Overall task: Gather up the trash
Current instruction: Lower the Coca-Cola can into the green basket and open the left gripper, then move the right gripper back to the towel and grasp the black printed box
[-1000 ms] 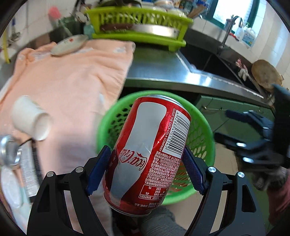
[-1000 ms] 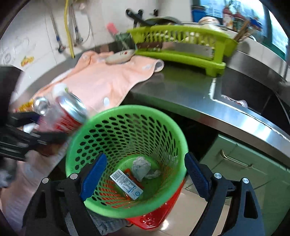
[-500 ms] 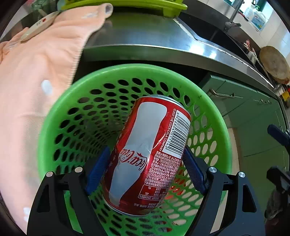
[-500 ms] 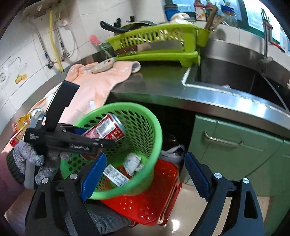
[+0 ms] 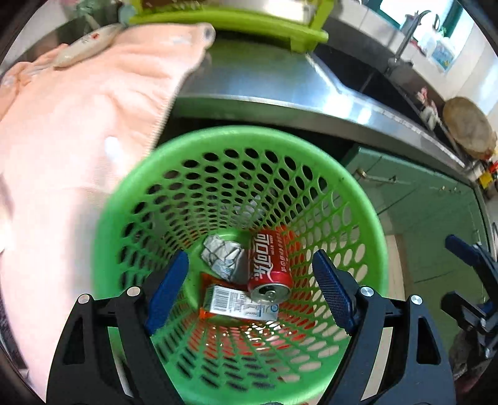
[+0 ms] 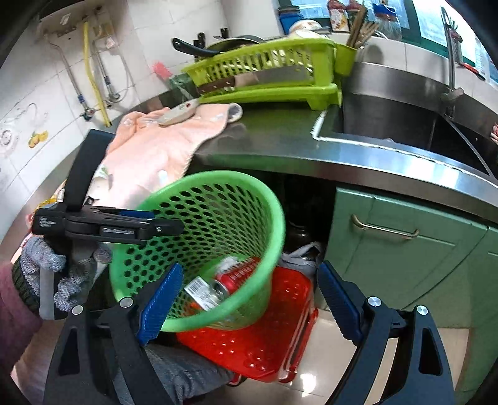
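Bright daylight from windows (image 5: 401, 9), glare on steel counter (image 5: 358, 112), fisheye-bent edges, slight motion blur

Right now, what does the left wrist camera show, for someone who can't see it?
A red cola can lies in a green basket with crumpled paper and a small carton. The open left gripper hovers above, empty.

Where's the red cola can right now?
In the left wrist view the red cola can lies on its side at the bottom of the green basket, right of the crumpled paper and touching the small carton.
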Demonstrator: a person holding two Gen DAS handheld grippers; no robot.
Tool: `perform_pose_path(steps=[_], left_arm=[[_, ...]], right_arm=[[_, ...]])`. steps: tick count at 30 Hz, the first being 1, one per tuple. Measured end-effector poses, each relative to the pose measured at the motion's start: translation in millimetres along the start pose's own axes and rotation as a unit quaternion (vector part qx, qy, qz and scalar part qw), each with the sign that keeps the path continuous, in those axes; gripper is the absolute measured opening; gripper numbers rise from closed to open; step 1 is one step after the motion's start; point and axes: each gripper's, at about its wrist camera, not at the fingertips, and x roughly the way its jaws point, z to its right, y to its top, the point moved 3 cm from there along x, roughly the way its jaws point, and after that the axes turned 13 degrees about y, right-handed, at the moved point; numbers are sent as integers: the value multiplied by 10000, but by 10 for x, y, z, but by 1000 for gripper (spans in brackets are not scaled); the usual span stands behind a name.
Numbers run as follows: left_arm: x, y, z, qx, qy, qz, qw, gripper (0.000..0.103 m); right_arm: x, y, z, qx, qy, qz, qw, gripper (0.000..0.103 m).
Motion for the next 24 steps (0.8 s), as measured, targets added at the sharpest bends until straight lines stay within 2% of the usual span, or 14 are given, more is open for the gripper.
perform_pose_path(steps=[5, 10, 16, 24], left_arm=[[-508, -169, -326, -233, 141, 373, 9989, 81], [-969, -393, -700, -449, 490, 744, 9950, 81], [-1471, -774, -1385, -944, 948, 1027, 9857, 81], [-1846, -1235, -2185, -1566, 1538, 1154, 9688, 81]], right_arm=[[36, 59, -317, -182, 199, 59, 9996, 85], [161, 124, -711, -413, 413, 27, 9983, 85], [418, 225, -1201, -507, 688, -84, 9963, 85], [902, 282, -1990, -784, 1140, -442, 9894, 78]])
